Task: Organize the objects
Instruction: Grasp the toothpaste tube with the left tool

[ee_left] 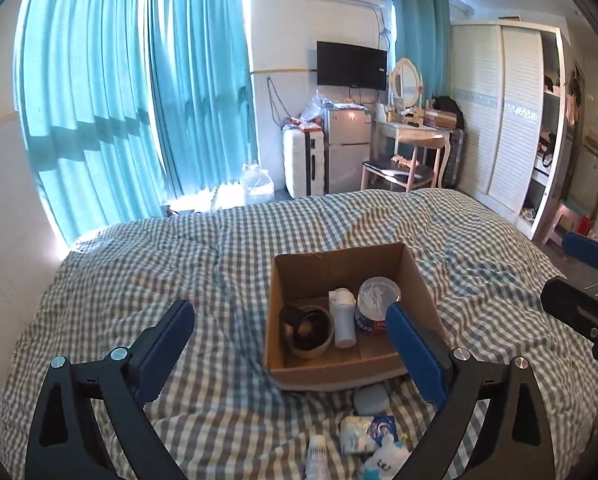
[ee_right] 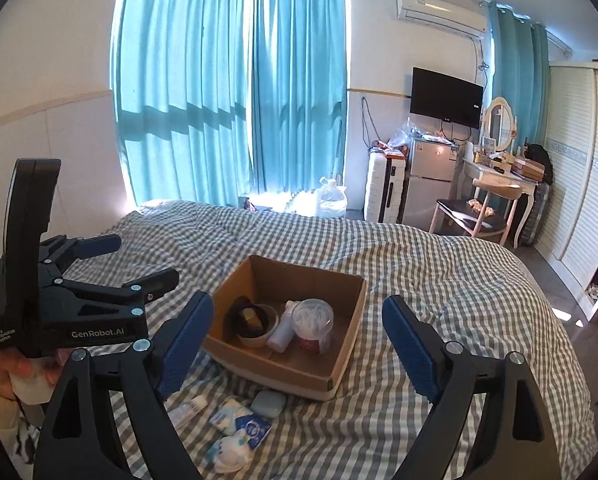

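- While both grippers, left gripper (ee_left: 289, 338) and right gripper (ee_right: 297, 338), are hanging wide open and empty above the bed (ee_left: 139, 264), the cardboard box (ee_left: 341, 258) is sitting mid-bed, already holding a bowl (ee_left: 311, 330), a white bottle (ee_left: 344, 320) and a tub of cotton swabs (ee_left: 377, 300).
- Loose things are lying just in front of the box: a grey case (ee_right: 268, 403), a tissue pack (ee_right: 241, 424), a plush toy (ee_right: 231, 456) and a small tube (ee_right: 189, 408).
- Likely light; I'd be pinching the soft pack across its middle and the smooth case across its narrow sides.
- Labels are blurring, and the tube is partly hiding behind a finger.
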`<state>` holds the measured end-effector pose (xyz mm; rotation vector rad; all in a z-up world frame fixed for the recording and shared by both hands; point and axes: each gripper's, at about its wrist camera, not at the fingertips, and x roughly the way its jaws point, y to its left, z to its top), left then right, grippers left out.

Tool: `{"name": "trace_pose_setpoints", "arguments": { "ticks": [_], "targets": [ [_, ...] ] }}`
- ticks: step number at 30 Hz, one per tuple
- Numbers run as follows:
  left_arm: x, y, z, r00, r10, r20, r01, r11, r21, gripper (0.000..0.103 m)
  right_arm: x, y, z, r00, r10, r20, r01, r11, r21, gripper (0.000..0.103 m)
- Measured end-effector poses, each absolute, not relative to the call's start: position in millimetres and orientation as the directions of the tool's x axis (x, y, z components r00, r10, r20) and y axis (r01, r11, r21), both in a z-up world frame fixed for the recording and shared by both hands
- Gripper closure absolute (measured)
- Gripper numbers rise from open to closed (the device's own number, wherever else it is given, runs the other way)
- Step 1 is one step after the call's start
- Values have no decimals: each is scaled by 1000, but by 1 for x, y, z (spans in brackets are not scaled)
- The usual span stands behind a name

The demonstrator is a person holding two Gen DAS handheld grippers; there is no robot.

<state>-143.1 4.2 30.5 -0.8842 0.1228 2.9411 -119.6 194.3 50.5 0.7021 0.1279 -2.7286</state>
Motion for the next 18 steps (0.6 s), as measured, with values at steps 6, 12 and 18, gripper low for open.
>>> {"name": "trace_pose_setpoints", "arguments": {
  "ticks": [6,12,18],
  "targets": [
    [-107,-11,25,-845,5,-536,-40,-998,53,1,-84,187,39,-816,-316,-483,347,-937,27,16],
    [-89,-16,-2,-836,-29,-548,7,-999,43,1,-73,181,16,-806,-311,-505,339,-940,37,16],
    [-86,-15,-42,-812,-48,-581,26,-999,46,1,-78,180,-23,-774,-312,-551,339,-939,57,16]
  ]
}}
